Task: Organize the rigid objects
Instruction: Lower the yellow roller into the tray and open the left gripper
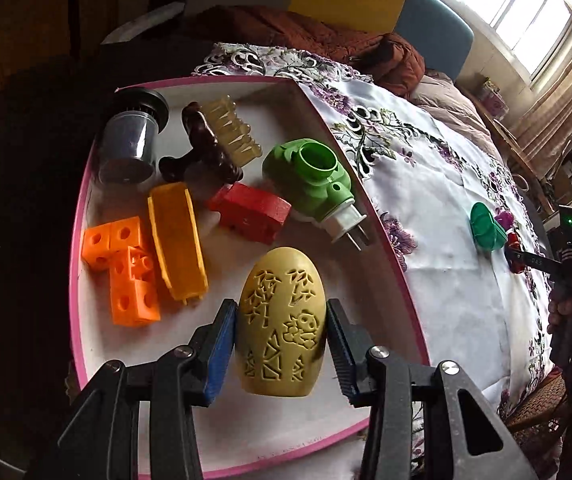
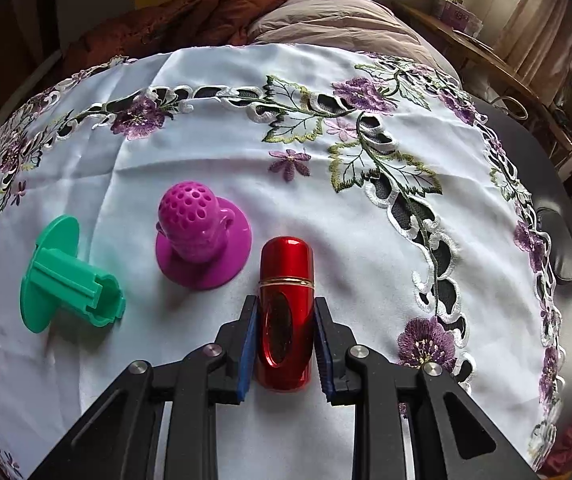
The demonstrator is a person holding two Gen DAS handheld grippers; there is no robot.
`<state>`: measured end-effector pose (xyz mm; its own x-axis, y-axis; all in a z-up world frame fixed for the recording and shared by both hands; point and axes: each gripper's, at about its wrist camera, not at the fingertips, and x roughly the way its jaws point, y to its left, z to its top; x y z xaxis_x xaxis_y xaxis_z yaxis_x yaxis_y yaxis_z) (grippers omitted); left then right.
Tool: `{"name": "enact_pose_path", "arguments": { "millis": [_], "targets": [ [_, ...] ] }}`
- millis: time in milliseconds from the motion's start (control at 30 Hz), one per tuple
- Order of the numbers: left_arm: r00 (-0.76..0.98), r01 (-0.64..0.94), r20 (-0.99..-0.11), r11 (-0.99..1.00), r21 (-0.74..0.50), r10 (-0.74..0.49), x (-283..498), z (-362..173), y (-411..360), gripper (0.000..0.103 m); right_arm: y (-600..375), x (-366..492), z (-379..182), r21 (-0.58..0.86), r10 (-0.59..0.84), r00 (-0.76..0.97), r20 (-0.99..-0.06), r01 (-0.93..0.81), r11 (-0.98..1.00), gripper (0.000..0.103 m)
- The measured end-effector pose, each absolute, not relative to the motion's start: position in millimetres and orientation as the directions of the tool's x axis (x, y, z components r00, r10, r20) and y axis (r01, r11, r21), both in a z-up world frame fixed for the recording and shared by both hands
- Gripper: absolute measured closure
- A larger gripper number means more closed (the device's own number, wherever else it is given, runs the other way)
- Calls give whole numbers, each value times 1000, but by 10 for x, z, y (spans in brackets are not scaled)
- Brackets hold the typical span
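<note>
Pink-rimmed tray (image 1: 350,184): it sits at the left of the embroidered cloth (image 2: 213,168) and already holds orange blocks (image 1: 125,268), a red block (image 1: 251,212), a green plug-in (image 1: 314,176) and a dark jar (image 1: 131,140).
Left gripper (image 1: 281,320): you have it pinching the tan carved egg (image 1: 279,320) by its sides, angled steeply down over the tray's near right part.
Egg risk: the shell is smooth and curved, so a loose squeeze or a tilted release could let it roll into the red block or off the rim.
Right gripper (image 2: 286,320): you hold it steeply downward, its pads pressed on the red metal capsule (image 2: 286,312) lying on the cloth.
Capsule risk: glossy metal may slide out when you lift.
Waiting: the green spool (image 2: 69,272) and magenta piece (image 2: 201,236) lie just left of it.
</note>
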<state>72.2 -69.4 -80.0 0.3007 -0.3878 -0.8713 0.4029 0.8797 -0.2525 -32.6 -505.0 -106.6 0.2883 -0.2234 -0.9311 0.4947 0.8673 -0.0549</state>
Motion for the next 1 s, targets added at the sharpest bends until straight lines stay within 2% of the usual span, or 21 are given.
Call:
{"name": "enact_pose_path", "arguments": {
  "millis": [267,533,733,1000],
  "targets": [
    [346,358,-879,912,-200,-329,1043,-884,-908,59,-5075,-317,-1075,-51,-219,290,-932,494,868,77],
    [365,325,-876,925,-198,-316,1227,-895,-901,58,-5067,-308,-1084,-53,-222,291,-931,492,869,77],
    [386,324,-858,921,-217,-338,1139,-802,-829,57,-5065,-307,-1085,-57,-225,291,-930,491,870,77],
    [463,282,-839,945,-167,-286,896,-617,-681,57,-5031,-310,-1084,-72,-237,290,-927,483,872,77]
  ]
}}
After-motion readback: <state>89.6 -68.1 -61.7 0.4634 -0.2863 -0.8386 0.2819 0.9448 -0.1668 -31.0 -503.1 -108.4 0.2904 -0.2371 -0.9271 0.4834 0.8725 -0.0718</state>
